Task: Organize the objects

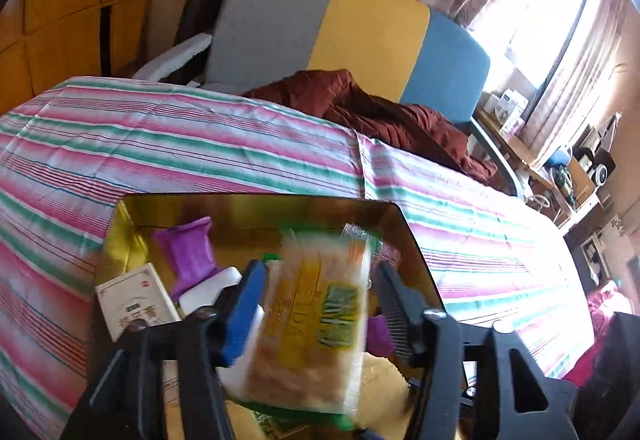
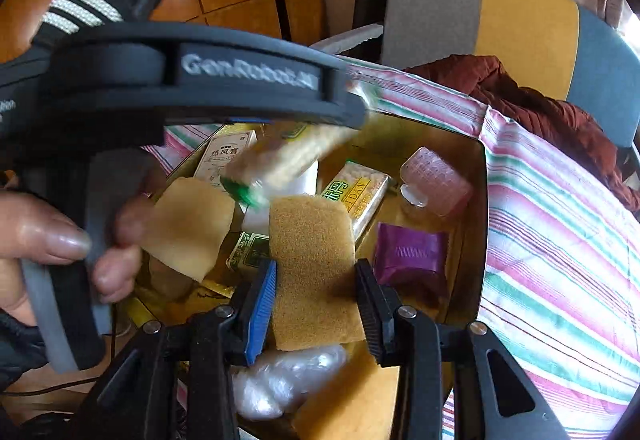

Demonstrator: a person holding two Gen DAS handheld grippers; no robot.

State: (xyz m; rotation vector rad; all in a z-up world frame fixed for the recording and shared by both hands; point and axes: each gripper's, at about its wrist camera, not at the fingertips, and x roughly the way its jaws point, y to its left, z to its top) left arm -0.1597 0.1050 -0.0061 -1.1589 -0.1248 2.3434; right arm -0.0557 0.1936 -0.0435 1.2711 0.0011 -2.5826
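My left gripper (image 1: 318, 294) is shut on a yellow-and-green snack packet (image 1: 308, 328), held above a gold tin box (image 1: 132, 236) on the striped bed. The packet also shows blurred in the right wrist view (image 2: 280, 156) under the left gripper's body (image 2: 192, 80). My right gripper (image 2: 316, 304) is shut on a brown sponge (image 2: 314, 264) over the same box (image 2: 476, 200). Inside the box lie a purple packet (image 2: 412, 252), a pink bottle (image 2: 436, 176), a second yellow snack packet (image 2: 360, 192), a white medicine carton (image 2: 228, 156) and another sponge (image 2: 192, 224).
The box sits on a pink, green and white striped bedspread (image 1: 200, 144). A dark red blanket (image 1: 392, 116) lies by the grey, yellow and blue headboard (image 1: 360, 28). A cluttered side table (image 1: 560, 168) stands at the right. A clear plastic bag (image 2: 280, 380) lies under the right gripper.
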